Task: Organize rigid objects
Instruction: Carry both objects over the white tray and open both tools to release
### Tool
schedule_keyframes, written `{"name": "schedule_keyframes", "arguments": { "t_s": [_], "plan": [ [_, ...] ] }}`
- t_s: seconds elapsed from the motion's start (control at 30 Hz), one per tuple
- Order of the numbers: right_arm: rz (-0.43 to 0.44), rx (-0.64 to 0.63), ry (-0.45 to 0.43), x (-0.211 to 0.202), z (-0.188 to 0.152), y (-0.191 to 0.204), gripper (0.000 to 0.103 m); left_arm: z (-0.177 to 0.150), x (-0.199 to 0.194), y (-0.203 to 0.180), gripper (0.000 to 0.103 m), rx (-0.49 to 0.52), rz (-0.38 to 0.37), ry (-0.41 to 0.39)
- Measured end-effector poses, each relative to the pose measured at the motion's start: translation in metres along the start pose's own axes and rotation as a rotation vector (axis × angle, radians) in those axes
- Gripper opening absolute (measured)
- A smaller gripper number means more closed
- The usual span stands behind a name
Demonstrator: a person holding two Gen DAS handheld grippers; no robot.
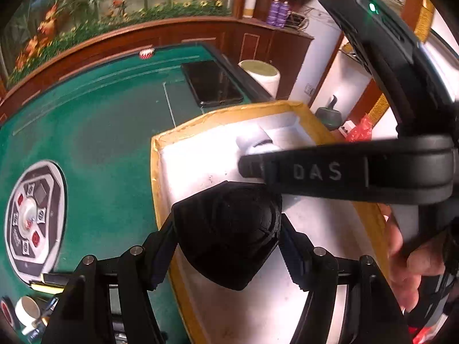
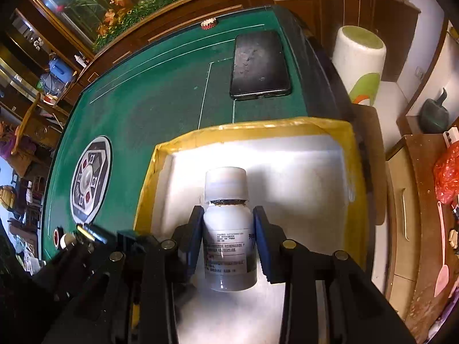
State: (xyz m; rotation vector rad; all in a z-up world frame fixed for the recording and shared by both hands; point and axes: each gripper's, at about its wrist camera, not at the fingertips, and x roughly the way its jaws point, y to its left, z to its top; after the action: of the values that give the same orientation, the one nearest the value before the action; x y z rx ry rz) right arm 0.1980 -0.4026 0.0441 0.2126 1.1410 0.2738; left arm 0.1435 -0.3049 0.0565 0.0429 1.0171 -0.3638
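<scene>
Green felt table, framed by dark wood panelling and a mural of orange flowers along the far wall. Left of the box, set into the felt: an oval control panel with red buttons. Beyond the box, lying flat on the felt: a black phone. Near the table's right edge: a yellow-taped cardboard box lined with white foam. Above that lining, left tongs clenched on a black rounded object, dark and hard to identify. Also above the lining, right tongs clamped on a white bottle with a white cap and printed label. Right of the box, off the table: a white cylinder with green and orange marks, pale floor, a wooden cabinet top with a red bag.
</scene>
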Motion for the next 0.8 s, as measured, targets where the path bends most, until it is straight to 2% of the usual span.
{"name": "schedule_keyframes", "arguments": {
  "t_s": [0.23,0.33,0.37,0.57,0.8],
  "plan": [
    [0.000,-0.008,0.009,0.015,0.010,0.000,0.034,0.000,0.012,0.003,0.070,-0.055,0.035,0.021],
    [0.021,-0.008,0.007,0.012,0.010,-0.004,0.043,-0.001,0.011,-0.003,0.070,-0.049,0.052,0.030],
    [0.022,-0.012,0.000,0.010,0.011,-0.004,0.043,-0.002,0.010,-0.001,0.070,-0.050,0.056,0.033],
    [0.049,-0.039,-0.056,-0.018,0.004,0.001,0.046,-0.007,-0.009,-0.009,0.071,-0.032,0.072,0.034],
    [0.067,-0.001,-0.175,-0.073,-0.020,0.015,0.051,-0.017,-0.051,-0.014,0.078,0.044,0.031,-0.041]
  ]
}}
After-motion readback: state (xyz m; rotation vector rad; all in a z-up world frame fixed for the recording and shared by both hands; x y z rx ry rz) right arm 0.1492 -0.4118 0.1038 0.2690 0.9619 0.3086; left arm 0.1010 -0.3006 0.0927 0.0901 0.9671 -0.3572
